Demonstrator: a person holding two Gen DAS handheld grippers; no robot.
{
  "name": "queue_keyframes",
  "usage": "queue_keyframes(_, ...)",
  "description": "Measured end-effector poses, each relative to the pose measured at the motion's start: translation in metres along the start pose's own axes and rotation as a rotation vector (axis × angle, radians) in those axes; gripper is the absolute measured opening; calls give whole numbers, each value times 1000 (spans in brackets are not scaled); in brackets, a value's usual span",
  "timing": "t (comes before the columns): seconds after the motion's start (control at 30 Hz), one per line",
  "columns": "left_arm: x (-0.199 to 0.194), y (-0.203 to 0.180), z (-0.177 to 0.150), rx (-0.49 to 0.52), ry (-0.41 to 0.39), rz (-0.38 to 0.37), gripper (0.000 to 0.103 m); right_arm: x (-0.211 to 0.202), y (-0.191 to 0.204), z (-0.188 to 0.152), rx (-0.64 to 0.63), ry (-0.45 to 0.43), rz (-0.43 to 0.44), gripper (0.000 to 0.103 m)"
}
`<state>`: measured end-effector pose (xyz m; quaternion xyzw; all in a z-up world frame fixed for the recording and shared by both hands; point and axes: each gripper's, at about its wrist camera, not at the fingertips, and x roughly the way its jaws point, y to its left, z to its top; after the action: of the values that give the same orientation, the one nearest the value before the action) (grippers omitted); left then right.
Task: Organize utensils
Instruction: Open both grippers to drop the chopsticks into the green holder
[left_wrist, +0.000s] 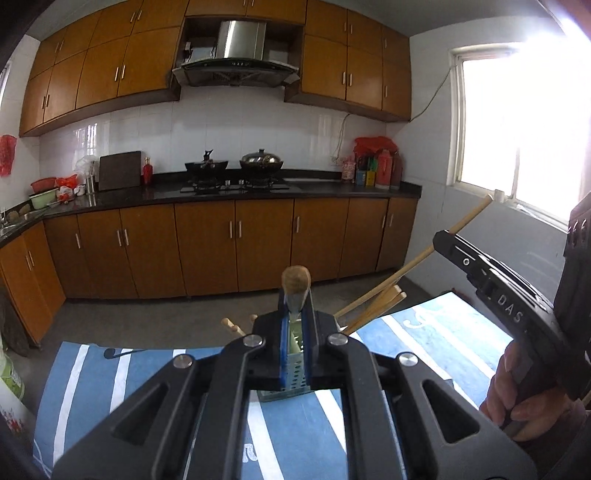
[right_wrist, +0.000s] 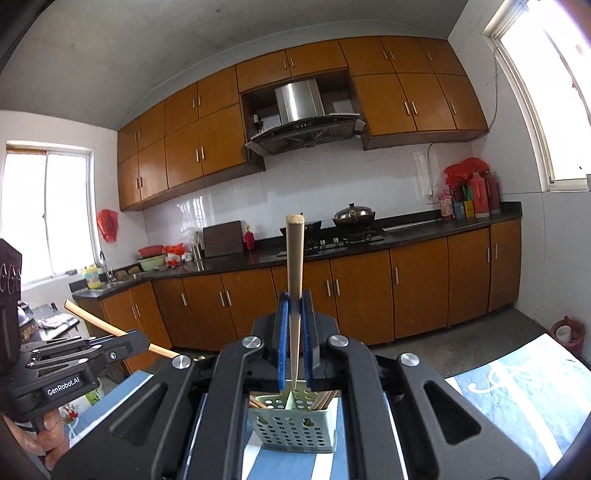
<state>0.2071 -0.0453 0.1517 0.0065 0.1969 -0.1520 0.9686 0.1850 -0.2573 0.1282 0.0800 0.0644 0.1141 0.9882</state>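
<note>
My left gripper (left_wrist: 295, 295) is shut on a wooden spoon (left_wrist: 295, 278), whose bowl sticks up past the blue pads. Beneath it stands a pale green perforated utensil holder (left_wrist: 293, 382) with several chopsticks (left_wrist: 376, 304) leaning out to the right. In the right wrist view my right gripper (right_wrist: 294, 295) is shut on a tapered wooden stick (right_wrist: 294, 254). The stick stands upright, thick end up and thin tip just over the holder (right_wrist: 291, 428). Each gripper shows in the other's view: the right gripper (left_wrist: 443, 238) at the right, the left gripper (right_wrist: 135, 341) at the left. A hand holds each one.
The holder stands on a table under a blue cloth with white stripes (left_wrist: 443, 332). Across the grey floor runs a dark counter (left_wrist: 258, 192) with a stove and two woks, above brown cabinets. A bright window (left_wrist: 524, 129) is at the right. A red bucket (right_wrist: 567, 332) sits on the floor.
</note>
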Motion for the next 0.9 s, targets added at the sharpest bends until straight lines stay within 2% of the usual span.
queue_keyframes(0.23,43,3,-9,4,84,6,7,35,1,-21,-7,98,-21,7)
queue_keyframes(0.7,89,20,-24,-45,196,1,8,63,-6,-42,23,203,-8,7)
queue_keyframes(0.77,93,23,-26,-70,206,-10,17,64,-7,-43,26,214,-4,8)
queue_keyframes(0.83,92,26,-26,-89,196,-18,33,62,-7,-44,20,220,-2,8)
queue_keyframes(0.9,87,26,-26,-94,181,-26,37,62,-8,-45,23,223,-5,8)
